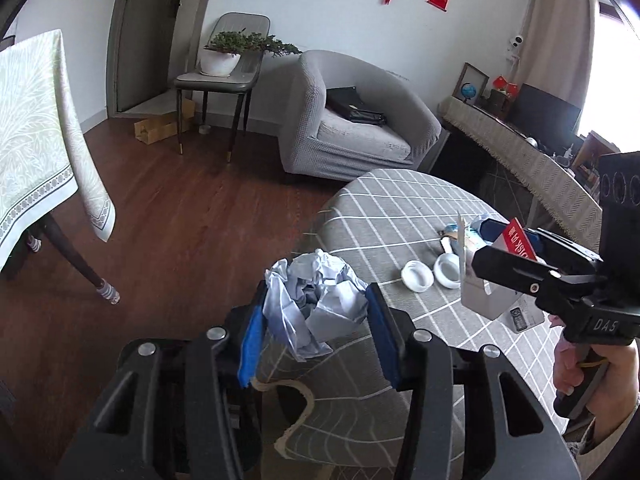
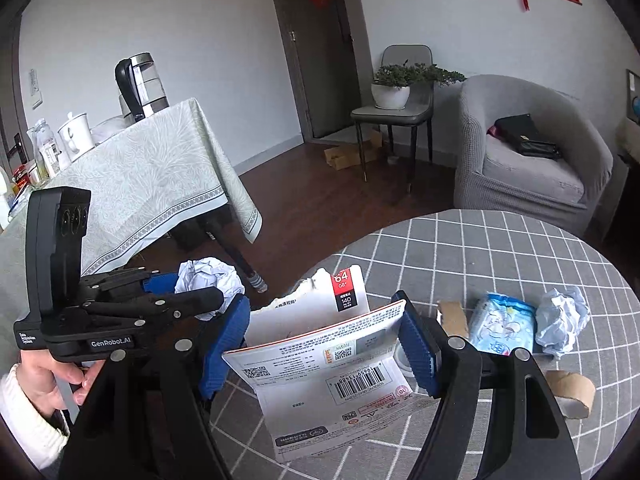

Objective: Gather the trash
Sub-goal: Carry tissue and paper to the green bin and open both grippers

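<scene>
Presently we find both tools loaded. Our left tool (image 1: 316, 312) is clamped on a crumpled paper ball (image 1: 316, 300), held off the near-left edge of the round worktop (image 1: 400, 208) and partly over the wooden floor (image 1: 180, 220). Our right tool (image 2: 324, 344) grips a torn memory-card package (image 2: 320, 344) across its width, the card standing roughly upright between the blue pads (image 2: 418, 344), its long axis running away from the camera.

No bin or bag shows in either view — we cannot say where the held items are to go.

The relation that governs the coming move: the remaining trash lies to the right of the right tool, on the worktop. From the right wrist view we note a blue-and-white wrapper (image 2: 502, 328), a second crumpled paper (image 2: 562, 320) touching or just beside it, a brown cardboard scrap (image 2: 452, 318) near the right pad, and a cardboard tube (image 2: 570, 394) lying on its side nearer the camera. The left wrist view adds two white lids (image 1: 434, 274) mid-worktop.

Our judgement — the right tool is nearer to every remaining piece, while the left hangs well apart from them. Neither can take more until it has unloaded; the collection is only partly done.
</scene>
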Motion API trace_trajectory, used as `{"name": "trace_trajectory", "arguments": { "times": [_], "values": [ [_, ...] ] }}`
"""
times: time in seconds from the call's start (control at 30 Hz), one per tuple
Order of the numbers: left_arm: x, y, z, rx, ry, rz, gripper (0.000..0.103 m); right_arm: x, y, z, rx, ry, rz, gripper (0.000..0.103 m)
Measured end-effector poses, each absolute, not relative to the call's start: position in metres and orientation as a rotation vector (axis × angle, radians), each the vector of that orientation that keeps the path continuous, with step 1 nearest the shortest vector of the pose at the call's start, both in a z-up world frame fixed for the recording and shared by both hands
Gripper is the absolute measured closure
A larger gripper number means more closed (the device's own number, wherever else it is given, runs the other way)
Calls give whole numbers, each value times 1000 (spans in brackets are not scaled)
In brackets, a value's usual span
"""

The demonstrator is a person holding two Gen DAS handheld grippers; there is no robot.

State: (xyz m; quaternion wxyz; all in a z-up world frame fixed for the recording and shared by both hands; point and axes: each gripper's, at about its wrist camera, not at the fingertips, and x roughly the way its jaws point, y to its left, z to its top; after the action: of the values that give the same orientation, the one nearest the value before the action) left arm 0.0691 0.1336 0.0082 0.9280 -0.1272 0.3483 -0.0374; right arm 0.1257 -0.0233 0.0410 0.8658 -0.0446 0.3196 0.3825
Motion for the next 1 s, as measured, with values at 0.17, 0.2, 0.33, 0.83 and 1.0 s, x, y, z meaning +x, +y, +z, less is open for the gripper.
{"name": "trace_trajectory", "arguments": {
  "times": [0.17,0.2,0.33,0.83,1.0],
  "values": [
    [59,163,-12,-233,762,-20,52,120,16,42,-119,668,851,29],
    [57,168,-17,-235,773,-11,52,119,24,41,-121,674,860,29],
    [50,192,-35,-245,816,32,52,116,48,39,-117,691,896,29],
    [29,255,-110,-251,1029,143,52,105,129,24,-108,743,979,29],
    [25,258,-130,-228,1089,128,52,104,147,14,-130,775,982,29]
  ]
}}
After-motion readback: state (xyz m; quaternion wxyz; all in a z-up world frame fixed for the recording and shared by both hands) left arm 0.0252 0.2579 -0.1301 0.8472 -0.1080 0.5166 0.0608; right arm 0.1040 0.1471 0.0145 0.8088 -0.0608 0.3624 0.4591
